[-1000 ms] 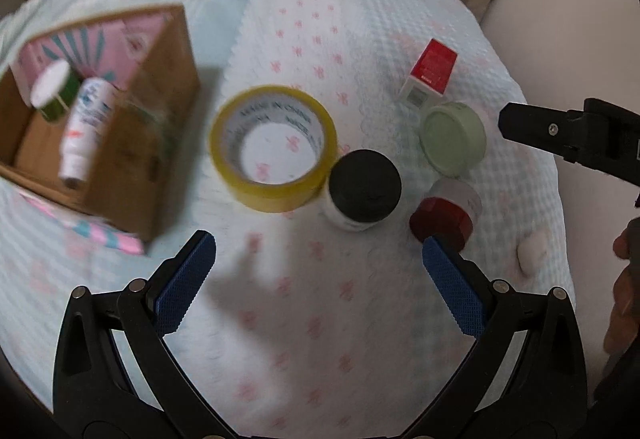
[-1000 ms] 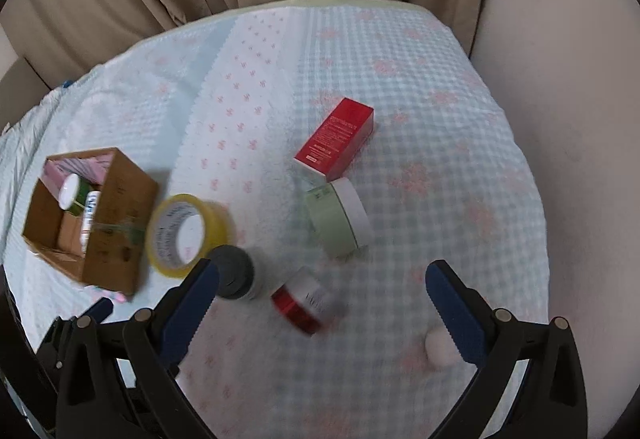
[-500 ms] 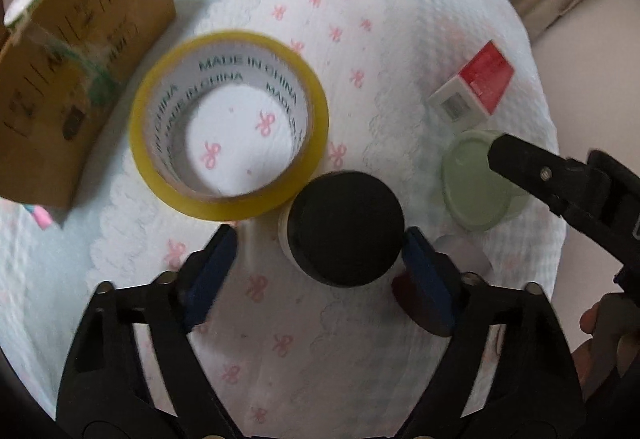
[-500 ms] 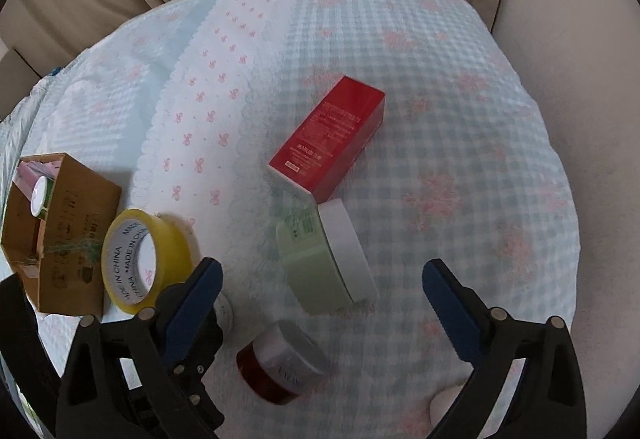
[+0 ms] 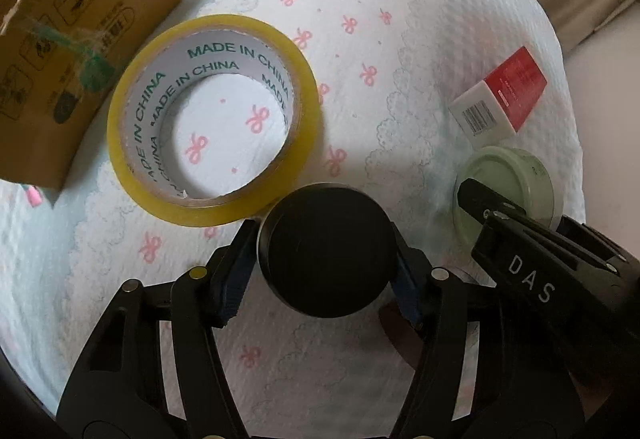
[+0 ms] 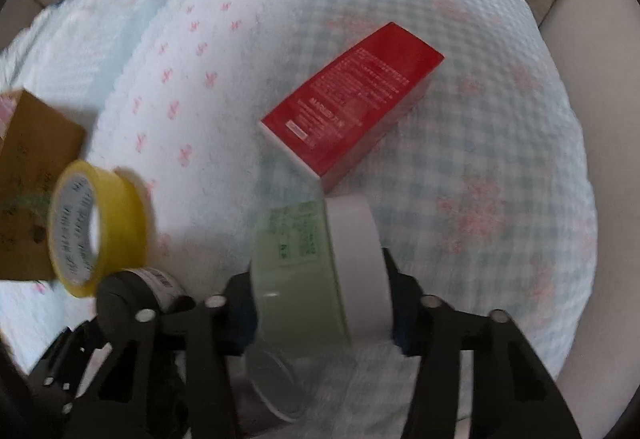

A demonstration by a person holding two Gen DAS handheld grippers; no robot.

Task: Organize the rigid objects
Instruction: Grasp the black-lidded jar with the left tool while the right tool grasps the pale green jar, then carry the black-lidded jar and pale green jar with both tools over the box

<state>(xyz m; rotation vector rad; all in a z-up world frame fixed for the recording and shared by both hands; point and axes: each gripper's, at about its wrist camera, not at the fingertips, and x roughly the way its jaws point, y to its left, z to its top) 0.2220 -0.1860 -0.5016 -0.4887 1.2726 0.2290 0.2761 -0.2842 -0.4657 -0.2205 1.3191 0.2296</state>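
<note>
Beige curtains hang behind a padded surface covered with a pale cloth [image 5: 400,39] of pink bows and checks, and most of your sorting still lies ahead of you. Your cardboard box [image 5: 72,39] sits at the left edge, its inside out of sight in both views, so you cannot count what it already holds. Your left gripper [image 5: 324,259] points steeply down over the black-lidded jar [image 5: 326,253], which stands on the cloth touching the yellow tape roll [image 5: 212,127]; its jaws are closing, with the blue pads [image 5: 236,271] right against the lid's two sides, a grip just forming by the look of it. Your right gripper [image 6: 320,303] is likewise closing on the green jar with the white lid [image 6: 316,271], lying on its side just below the red carton [image 6: 352,111]; the fingers sit tight to its ends (this view is blurred, so how firm the contact is stays a judgement). Neither jar looks lifted yet. A further small jar [image 6: 272,383] lies under the right gripper, only partly visible. I judge you are at the pick-up stage for two items, with the tape roll, the carton and that last jar left to deal with, probably into the box.
</note>
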